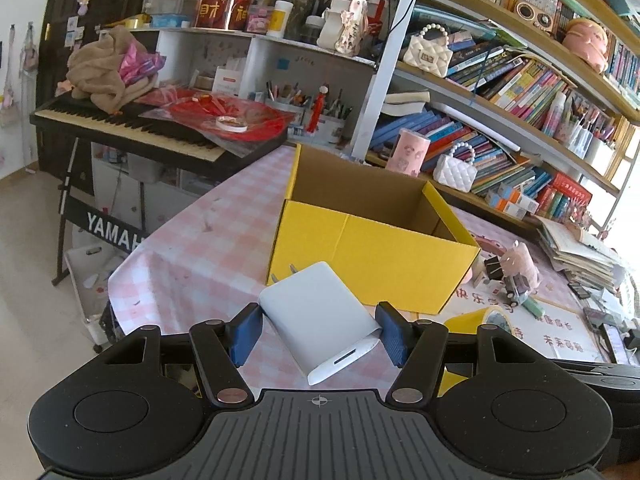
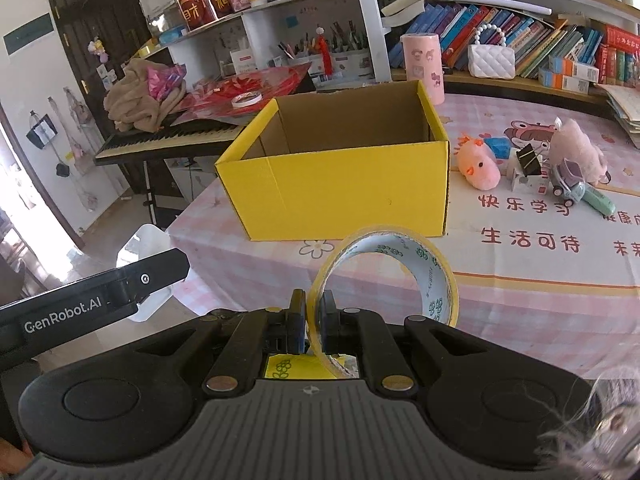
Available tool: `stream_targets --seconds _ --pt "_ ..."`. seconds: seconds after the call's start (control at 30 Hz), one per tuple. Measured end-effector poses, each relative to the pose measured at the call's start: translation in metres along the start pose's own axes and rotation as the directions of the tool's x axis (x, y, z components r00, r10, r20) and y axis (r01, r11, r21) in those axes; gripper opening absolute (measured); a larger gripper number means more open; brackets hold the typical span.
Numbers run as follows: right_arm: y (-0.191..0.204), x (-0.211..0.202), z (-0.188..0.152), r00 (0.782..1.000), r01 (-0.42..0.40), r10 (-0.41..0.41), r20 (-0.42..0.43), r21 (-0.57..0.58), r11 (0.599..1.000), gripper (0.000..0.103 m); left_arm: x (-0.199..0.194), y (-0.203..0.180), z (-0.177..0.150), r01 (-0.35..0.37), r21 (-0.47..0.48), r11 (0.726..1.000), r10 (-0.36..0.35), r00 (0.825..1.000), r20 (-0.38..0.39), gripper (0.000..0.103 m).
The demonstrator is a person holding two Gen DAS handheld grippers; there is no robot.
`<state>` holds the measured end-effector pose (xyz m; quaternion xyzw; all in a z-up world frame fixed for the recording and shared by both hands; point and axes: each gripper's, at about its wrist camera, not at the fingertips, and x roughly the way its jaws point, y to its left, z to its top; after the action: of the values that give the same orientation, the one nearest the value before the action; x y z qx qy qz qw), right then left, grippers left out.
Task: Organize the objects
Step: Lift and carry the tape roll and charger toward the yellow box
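Left tongs half-spread, blue pads clamping a white charger held above the checked counter, right tongs nearly closed, pinching the wall of a yellow tape roll, open yellow box on the counter just ahead

Yellow box floor hidden behind near wall; tape roll lower rim behind right claw.

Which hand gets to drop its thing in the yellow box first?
Probably left. The left gripper holds the white charger right before the yellow box; the right gripper's tape roll looks farther back.
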<state>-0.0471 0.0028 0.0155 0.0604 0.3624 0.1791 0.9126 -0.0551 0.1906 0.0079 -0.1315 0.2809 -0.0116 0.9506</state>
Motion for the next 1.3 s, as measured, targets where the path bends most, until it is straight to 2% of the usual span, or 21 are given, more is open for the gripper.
stream_targets --seconds 0.57,0.93,1.17,1.3 --pt "0.003 0.002 0.007 1.0 0.017 -0.016 0.009 -0.011 1.0 0.007 0.004 0.002 0.008 0.022 0.017 1.0 -0.023 1.0 0.018 0.061" --pt "0.006 0.011 0.023 0.999 0.028 -0.027 0.027 -0.047 0.999 0.007 0.014 0.0 0.024 0.035 0.029 0.999 -0.036 0.999 0.031 0.061" --pt "0.002 0.016 0.053 0.997 0.023 -0.016 0.08 -0.089 0.996 0.007 0.03 -0.008 0.05 0.037 0.025 0.999 -0.039 0.997 0.064 0.061" --pt "-0.002 0.023 0.08 0.99 0.031 -0.012 0.143 -0.129 0.991 0.007 0.044 -0.017 0.07 0.027 0.032 0.999 -0.03 0.995 0.098 0.061"
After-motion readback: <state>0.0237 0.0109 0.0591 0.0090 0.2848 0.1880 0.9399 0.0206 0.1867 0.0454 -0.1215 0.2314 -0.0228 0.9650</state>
